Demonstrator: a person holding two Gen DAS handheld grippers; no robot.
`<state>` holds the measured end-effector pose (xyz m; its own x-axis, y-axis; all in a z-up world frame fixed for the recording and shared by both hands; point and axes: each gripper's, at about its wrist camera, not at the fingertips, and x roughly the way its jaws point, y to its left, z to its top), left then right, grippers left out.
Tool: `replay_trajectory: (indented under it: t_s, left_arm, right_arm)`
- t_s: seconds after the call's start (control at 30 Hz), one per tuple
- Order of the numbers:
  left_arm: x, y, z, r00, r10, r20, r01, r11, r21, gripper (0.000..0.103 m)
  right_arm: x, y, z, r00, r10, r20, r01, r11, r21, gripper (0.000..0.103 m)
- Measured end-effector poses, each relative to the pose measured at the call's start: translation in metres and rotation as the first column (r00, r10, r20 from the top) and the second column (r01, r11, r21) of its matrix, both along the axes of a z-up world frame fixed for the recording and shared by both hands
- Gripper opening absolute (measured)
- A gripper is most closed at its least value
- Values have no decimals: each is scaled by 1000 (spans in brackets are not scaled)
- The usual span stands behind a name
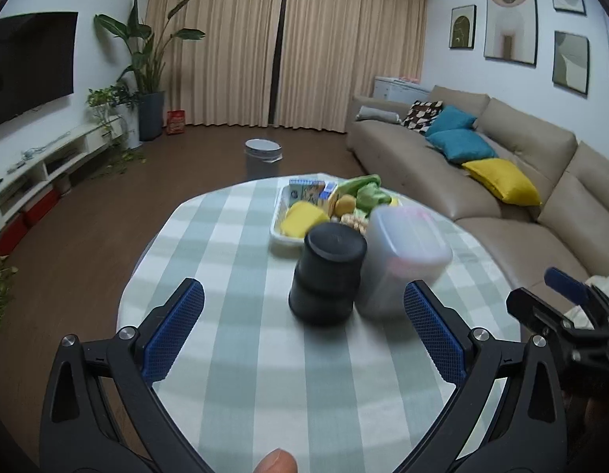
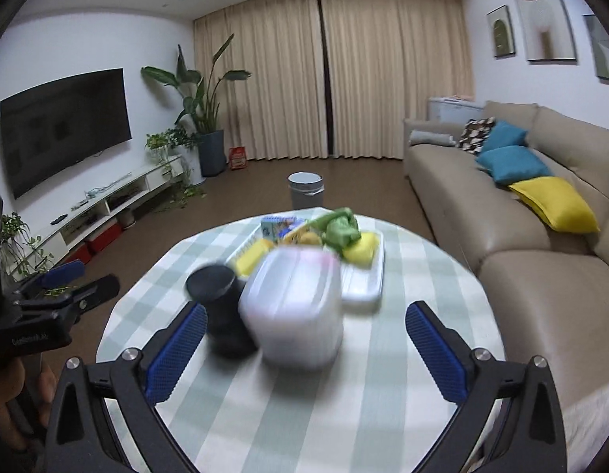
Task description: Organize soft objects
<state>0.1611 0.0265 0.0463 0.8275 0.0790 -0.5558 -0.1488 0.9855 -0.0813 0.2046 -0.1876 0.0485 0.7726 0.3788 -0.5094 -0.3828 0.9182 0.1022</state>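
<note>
I held both tongs above the near edge of the round table [image 1: 233, 374], which wore a green-and-white checked cloth. My left gripper [image 1: 303, 329] stood with its blue-padded fingers wide apart and nothing between them; ahead of it, just past the fingertips, sat the black jar [image 1: 327, 274] with its lid on, upright, and touching or nearly touching the translucent plastic container [image 1: 403, 260] on its right. My right gripper [image 2: 306, 352] was likewise spread wide and empty, and from its camera the same container [image 2: 294, 307] loomed close and blurred between the fingers, the black jar [image 2: 221, 307] just left of it.

The soft things lay farther back in the white tray [image 1: 283, 236], behind the jar and container: a yellow sponge [image 1: 302, 218] at the tray's near-left, a crumpled green cloth [image 1: 367, 193] toward the far right, and a small yellow round piece [image 1: 344, 205] between them (I could not tell what it was). A few printed boxes [image 1: 306, 191] stood at the tray's far end. From the right camera a second yellow pad [image 2: 359, 250] showed at the tray's right side, beside the green cloth [image 2: 340, 230].

Beyond the table a grey bin [image 1: 262, 155] stood on the floor, and the beige sofa [image 1: 521, 205] ran along the right.
</note>
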Motion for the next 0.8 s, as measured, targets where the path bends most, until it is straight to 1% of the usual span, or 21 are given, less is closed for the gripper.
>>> replay_trajectory:
  t_s: [0.03,0.1,0.17,0.27,0.37,0.47,0.63,0.73,0.8]
  left_arm:
    - [-2,-4,-3,1000,23,-21,-23,1000,18,103]
    - [-5,-11,-6,997,57,-59,-54,997,50,103]
    - [-10,-15,-6,997,42,-57,-39,997,62,103]
    - [-20,-19,-3,999,10,-41,-8,999,41,103]
    - [-24,-24,-2,999,7,-41,-5,999,51,103]
    - [-24,-24,-4,999,1,-47,1,999,43,103]
    - [-20,-23,-10,997,5,-83,-4,1000,15,103]
    - [-17,-23,-14,993,12,-114,-10,1000,20,103]
    - [-15,-23,-17,993,11,-120,-9,1000,20,103]
  right_arm:
    - [-12,-1,-5,1000,-15,-6,15,1000,20,103]
    - [-28,-1,-11,999,-51,-18,51,998,29,103]
    - [-37,0,-13,998,-53,-15,53,998,21,103]
    - [-49,-1,-13,997,-83,-8,83,997,-1,103]
    - [-52,-2,-13,994,-107,-14,106,994,-17,103]
    - [-61,-5,-13,992,-121,-17,121,992,-28,103]
    - [-66,-3,-12,991,-132,-3,131,990,-57,103]
    - [-64,-1,-14,991,-131,-10,130,989,-67,103]
    - [-64,0,-17,991,-131,-13,130,988,-78,103]
